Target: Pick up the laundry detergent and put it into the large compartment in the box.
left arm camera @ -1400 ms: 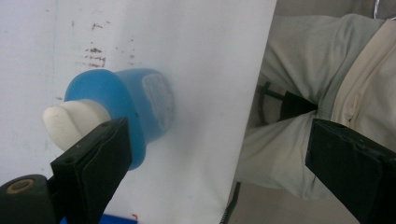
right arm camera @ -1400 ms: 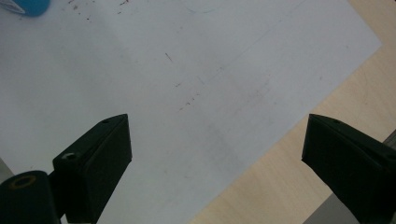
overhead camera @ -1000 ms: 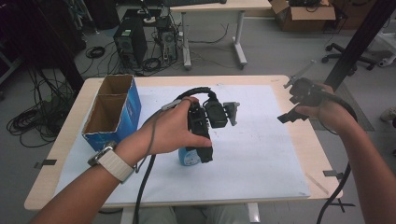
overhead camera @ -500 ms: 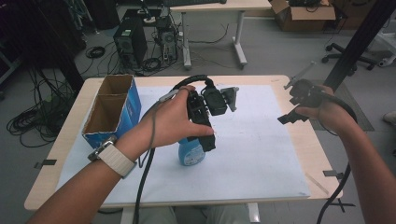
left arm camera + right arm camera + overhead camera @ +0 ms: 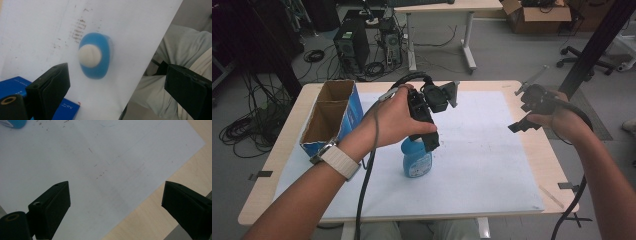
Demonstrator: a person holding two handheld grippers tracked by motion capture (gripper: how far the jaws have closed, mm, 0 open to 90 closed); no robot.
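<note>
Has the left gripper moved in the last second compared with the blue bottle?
Yes. The left gripper has risen off the blue bottle, which stands uncovered on the white sheet; its jaws are open.

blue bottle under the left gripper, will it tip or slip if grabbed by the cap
The blue bottle stands upright and tall on the white sheet, so it may tip if nudged. Its white cap looks rounded and smooth, so the open left gripper could slip.
</note>
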